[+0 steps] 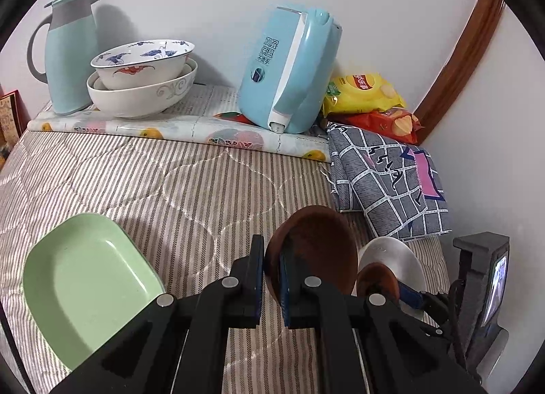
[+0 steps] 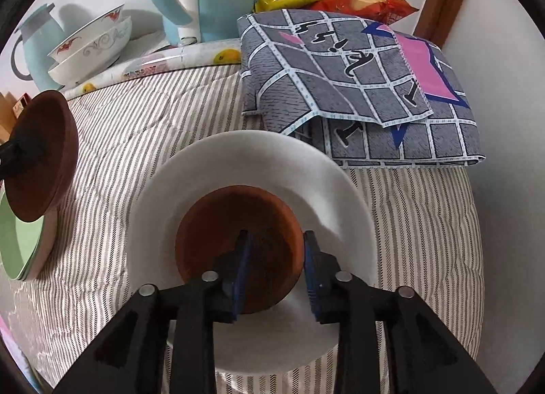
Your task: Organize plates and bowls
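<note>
The left gripper (image 1: 272, 278) is clamped on the rim of a brown bowl (image 1: 316, 244), holding it tilted on edge above the striped bedcover (image 1: 153, 183). The right gripper (image 2: 276, 271) has its jaws part open, straddling the near rim of a second, smaller brown bowl (image 2: 238, 223); the left pad sits inside the bowl, the right pad stands just outside the wall, not pressing it. That bowl rests in a white plate (image 2: 259, 162) lying on the bedcover at the near right. A green dish (image 1: 85, 278) lies at the near left. Far left, on a fruit-print cloth (image 1: 177, 128), two stacked white bowls (image 1: 143, 77) stand beside a pale blue jug (image 1: 68, 53). A blue kettle (image 1: 289, 70) lies tipped to their right, with snack bags (image 1: 364, 91) and a folded grey cloth (image 1: 385, 186) at the far right.
</note>
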A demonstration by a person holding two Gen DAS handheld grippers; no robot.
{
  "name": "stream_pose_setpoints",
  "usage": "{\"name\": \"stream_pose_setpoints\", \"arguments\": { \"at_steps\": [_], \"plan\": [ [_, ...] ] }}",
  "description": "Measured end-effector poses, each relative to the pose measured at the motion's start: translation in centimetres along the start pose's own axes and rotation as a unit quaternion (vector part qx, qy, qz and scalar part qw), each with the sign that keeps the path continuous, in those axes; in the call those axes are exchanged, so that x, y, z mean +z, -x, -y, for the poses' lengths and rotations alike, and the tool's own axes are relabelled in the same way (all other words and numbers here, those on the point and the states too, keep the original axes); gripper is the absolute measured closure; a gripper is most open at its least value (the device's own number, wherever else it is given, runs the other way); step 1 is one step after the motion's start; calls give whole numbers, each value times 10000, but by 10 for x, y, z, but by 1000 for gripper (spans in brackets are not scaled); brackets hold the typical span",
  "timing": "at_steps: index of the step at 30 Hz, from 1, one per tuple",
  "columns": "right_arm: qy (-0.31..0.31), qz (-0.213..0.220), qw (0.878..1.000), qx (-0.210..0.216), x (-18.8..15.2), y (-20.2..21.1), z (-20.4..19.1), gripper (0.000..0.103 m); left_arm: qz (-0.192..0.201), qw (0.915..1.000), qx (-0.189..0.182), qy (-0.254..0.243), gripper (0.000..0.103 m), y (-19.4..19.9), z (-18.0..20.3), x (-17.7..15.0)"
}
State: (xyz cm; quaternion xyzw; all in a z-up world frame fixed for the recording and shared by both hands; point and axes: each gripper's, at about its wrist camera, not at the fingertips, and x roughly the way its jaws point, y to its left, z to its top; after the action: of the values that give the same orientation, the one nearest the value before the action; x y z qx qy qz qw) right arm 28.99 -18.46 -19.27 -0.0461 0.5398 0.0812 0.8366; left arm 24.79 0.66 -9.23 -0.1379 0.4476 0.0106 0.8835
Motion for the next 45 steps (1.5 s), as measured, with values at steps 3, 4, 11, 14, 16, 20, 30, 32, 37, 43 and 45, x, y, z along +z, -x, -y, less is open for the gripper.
{"name": "stream_pose_setpoints", "arguments": {
  "at_steps": [3, 4, 11, 14, 16, 20, 30, 32, 37, 43, 45],
  "plan": [
    [-73, 56, 10000, -19, -1, 4, -2, 60, 14, 10000, 14, -30, 95, 4, 0, -1],
    [-103, 78, 9999, -5, -2, 6, -2, 59, 19, 10000, -2, -35, 95, 6, 0, -1],
    [-337, 450, 9982, 193, -9, 40, 10, 57, 125, 9998, -106, -140, 95, 19, 11, -5],
    [-358, 715, 9966, 187, -13, 60, 16, 57, 132, 9995, -232, -179, 95, 24, 18, -10],
    [-413, 881, 9952, 136, -17, 74, 23, 57, 130, 9993, -282, -214, 95, 26, 24, -13],
    [-530, 1077, 9927, 78, -26, 94, 38, 57, 43, 9987, -462, -203, 95, 26, 32, -19],
    [-930, 1249, 9877, -138, -51, 115, 78, 57, -83, 9979, -522, -367, 95, 16, 55, -26],
    [-1013, 1245, 9869, -138, -56, 115, 85, 57, -136, 9975, -554, -414, 95, 11, 61, -26],
    [-1236, 1230, 9845, -169, -66, 112, 103, 57, -333, 9963, -568, -554, 95, -9, 76, -28],
    [-1474, 1197, 9816, -186, -73, 105, 119, 57, -520, 9948, -489, -727, 95, -32, 89, -29],
    [-1498, 1171, 9816, -197, -74, 103, 122, 57, -585, 9944, -478, -745, 95, -39, 92, -30]
  ]
}}
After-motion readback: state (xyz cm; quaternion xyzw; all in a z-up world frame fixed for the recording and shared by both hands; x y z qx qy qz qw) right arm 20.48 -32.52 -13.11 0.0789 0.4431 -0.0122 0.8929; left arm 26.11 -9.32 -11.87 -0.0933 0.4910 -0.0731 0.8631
